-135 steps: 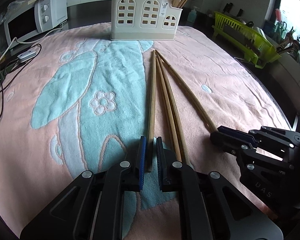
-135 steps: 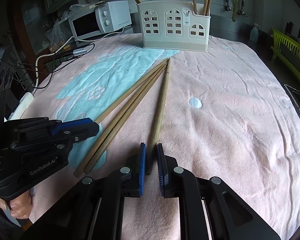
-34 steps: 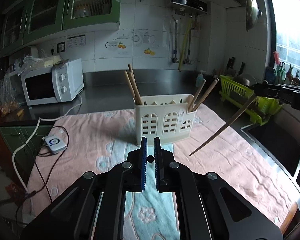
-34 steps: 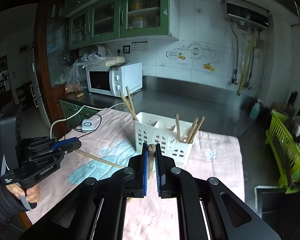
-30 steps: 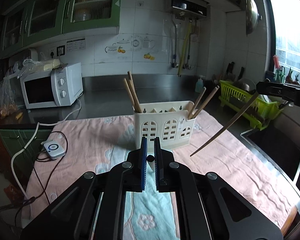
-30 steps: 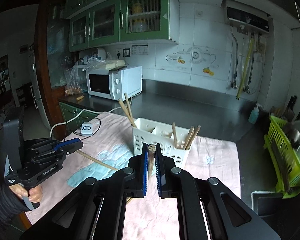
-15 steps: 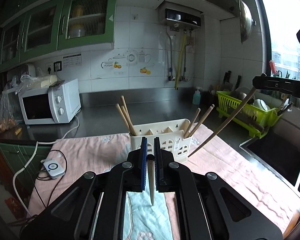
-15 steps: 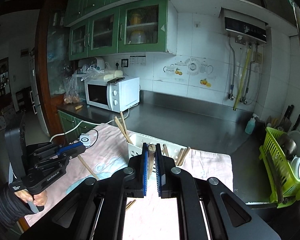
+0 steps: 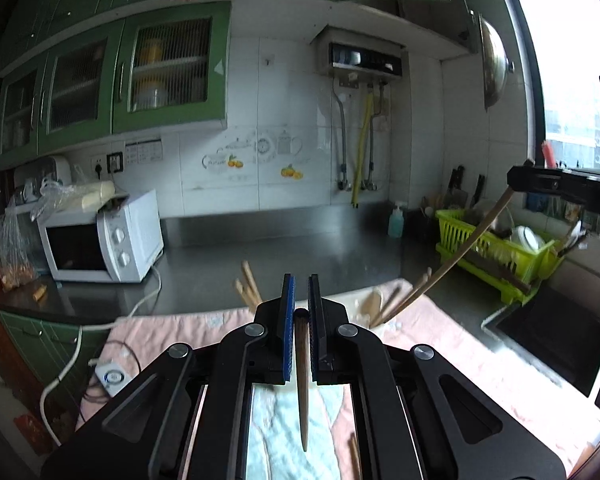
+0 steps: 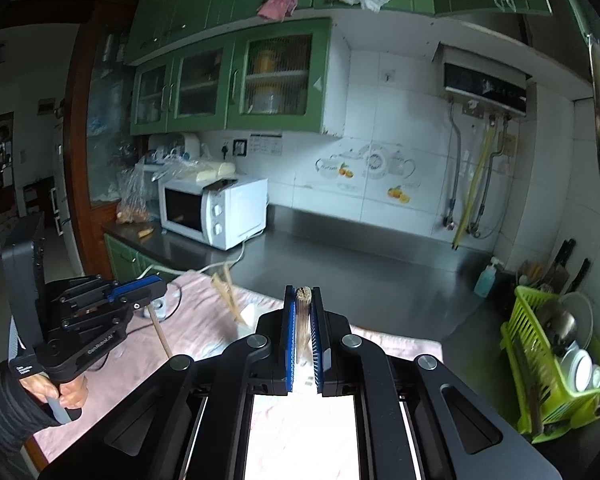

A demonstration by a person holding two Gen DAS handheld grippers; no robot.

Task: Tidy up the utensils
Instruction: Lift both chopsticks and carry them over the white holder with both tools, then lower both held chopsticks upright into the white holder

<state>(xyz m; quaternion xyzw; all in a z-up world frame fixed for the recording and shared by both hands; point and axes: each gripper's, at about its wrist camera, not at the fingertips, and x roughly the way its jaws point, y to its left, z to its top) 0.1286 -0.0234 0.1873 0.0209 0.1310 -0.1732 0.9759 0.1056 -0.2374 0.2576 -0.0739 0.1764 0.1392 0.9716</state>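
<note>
My left gripper (image 9: 300,312) is shut on a wooden chopstick (image 9: 302,380) that hangs point down over the pink and blue cloth (image 9: 276,432). My right gripper (image 10: 303,312) is shut on a second chopstick (image 10: 302,308), its butt end between the pads. In the left wrist view that chopstick (image 9: 460,256) slants down from the right gripper (image 9: 516,181) toward the utensil holder. The holder is mostly hidden behind my fingers; chopsticks in it (image 9: 249,286) stick up beside them. The left gripper (image 10: 148,286) shows at the left of the right wrist view.
A white microwave (image 9: 100,236) stands at the back left on the steel counter (image 9: 284,240). A green dish rack (image 9: 496,252) sits at the right by the sink. A loose chopstick (image 9: 354,456) lies on the cloth. A cable and switch (image 9: 112,376) lie at the left.
Both grippers have risen and tilted up with their chopsticks, from the cloth 4.5 s ago. The holder has dropped behind the fingers, and the left chopstick hangs more steeply.
</note>
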